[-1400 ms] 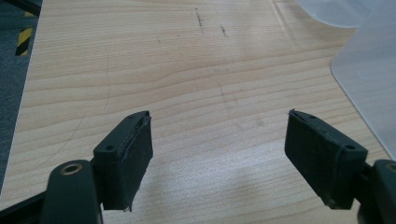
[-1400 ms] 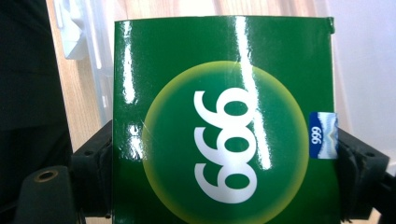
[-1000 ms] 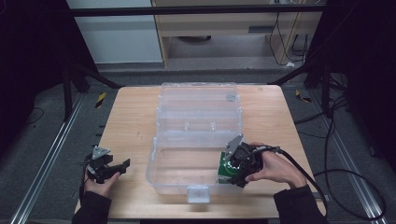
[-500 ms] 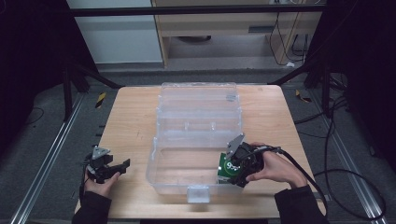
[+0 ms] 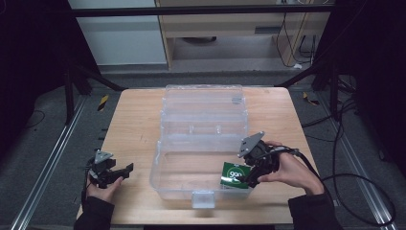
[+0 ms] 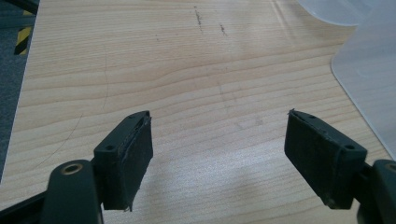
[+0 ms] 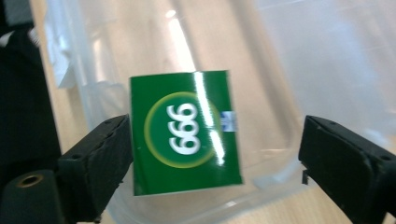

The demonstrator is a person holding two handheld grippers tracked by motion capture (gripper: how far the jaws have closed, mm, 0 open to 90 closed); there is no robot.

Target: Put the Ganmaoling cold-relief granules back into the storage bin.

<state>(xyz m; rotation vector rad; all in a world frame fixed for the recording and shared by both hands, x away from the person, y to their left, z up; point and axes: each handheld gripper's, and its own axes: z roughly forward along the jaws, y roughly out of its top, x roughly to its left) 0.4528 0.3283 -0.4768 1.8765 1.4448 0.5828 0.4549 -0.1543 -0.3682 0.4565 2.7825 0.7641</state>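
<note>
We find the clear plastic lidded box (image 5: 201, 143) mid-bench on the light wooden bench (image 5: 134, 124) | small green printed carton (image 5: 234, 175) at its near right corner | left hand-held gripper (image 5: 125, 168) left of box, apart | right hand-held gripper (image 5: 245, 178) at carton

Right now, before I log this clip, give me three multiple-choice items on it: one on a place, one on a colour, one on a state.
1. Where is the green box?
A. At the near right corner of the clear plastic case
B. On the bare table by the left gripper
C. On the floor

2. What colour is the print on the box?
A. Red
B. White, reading 666
C. Black

3. How do the right gripper jaws stand?
A. Clamped on the box
B. Wide apart, one pad by the box's edge, the other clear of it
C. Shut on nothing

Key: 1 A, the high view puts it there. 2 B, white digits show in the right gripper view. 3 B, that view shows a gap beside the box.
</note>
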